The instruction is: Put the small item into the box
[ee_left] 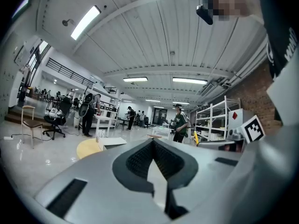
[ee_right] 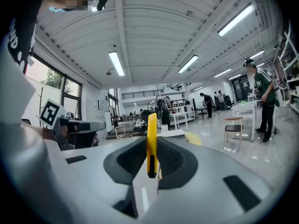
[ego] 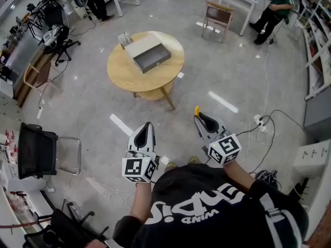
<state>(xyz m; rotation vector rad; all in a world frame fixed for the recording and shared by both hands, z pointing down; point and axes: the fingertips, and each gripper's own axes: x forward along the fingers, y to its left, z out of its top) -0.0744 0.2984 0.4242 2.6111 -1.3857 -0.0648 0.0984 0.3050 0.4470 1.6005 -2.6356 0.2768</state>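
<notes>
**Fig.** Open workshop w/ glossy grey floor (ego: 222, 71), strip lights overhead, white benches and shelving round the edges.

Landmark: round wooden table (ego: 119, 68), alone mid-floor.
- At the table's centre: grey open-topped box (ego: 151, 59), w/ a white flat panel (ego: 143, 44) touching its far side.
- At the table's far-left rim: a small white object (ego: 124, 39), too small to identify.
- Beyond the table, to the R: wooden chair (ego: 217, 15), then a person in green (ego: 275, 4) at a white bench.
- Near side of the table, to the L: black chair (ego: 37, 150).
- Near-R of the table: cables and a power strip (ego: 260, 123) on the floor.

Both grippers hang over the floor on the table's near side, well apart from it, tips toward it.
- L gripper (ego: 148, 124): jaws pressed together, nothing betw. them.
- R gripper (ego: 198, 117): jaws closed on the yellow item (ee_right: 152, 139), a thin flat strip held edge-on betw. the pads.

Item's long axis stands upright in the R gripper view. Its upper end rises past the jaw tips and its lower end sits in the gap. In the head view only its yellow tip shows, poking from the jaw tips toward the table. Item is well apart from the box.
</notes>
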